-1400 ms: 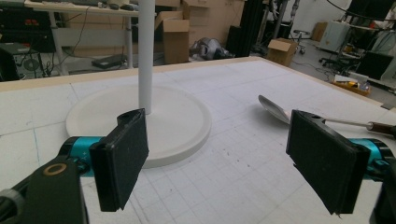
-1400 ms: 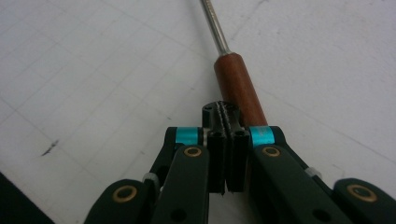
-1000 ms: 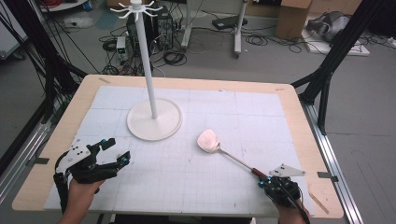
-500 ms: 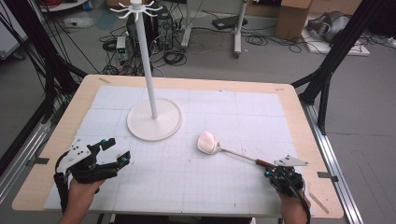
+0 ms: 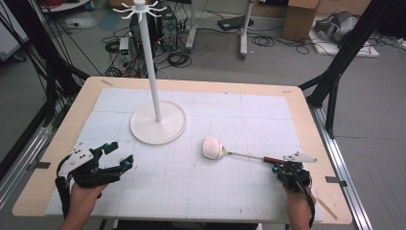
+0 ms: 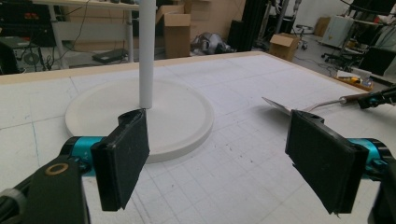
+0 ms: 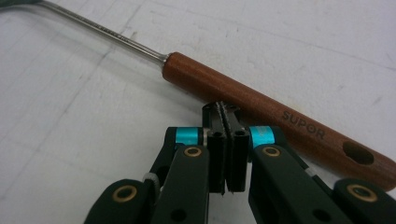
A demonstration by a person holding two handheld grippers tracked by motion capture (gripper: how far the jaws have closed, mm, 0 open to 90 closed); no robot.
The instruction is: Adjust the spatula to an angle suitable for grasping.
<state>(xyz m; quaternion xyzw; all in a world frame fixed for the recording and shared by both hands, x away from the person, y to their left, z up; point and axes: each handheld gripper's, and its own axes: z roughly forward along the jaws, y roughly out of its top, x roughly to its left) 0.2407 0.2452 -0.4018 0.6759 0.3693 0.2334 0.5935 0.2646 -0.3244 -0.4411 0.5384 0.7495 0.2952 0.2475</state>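
The ladle (image 5: pixel 213 148) lies flat on the surface (image 5: pixel 191 191), right of the white stand (image 5: pixel 158 127). Its long axis runs nearly across the surface: pale bowl toward the stand, brown wooden handle (image 7: pixel 261 109) toward the right edge. The right tongs (image 5: pixel 276 168) are pressed together with nothing between them, tips just at the handle's side. The left tongs (image 6: pixel 224 154) stand wide apart near the front left corner. Since a second ago the right hand has slid rightward, and the ladle has shifted right and turned nearer level with it
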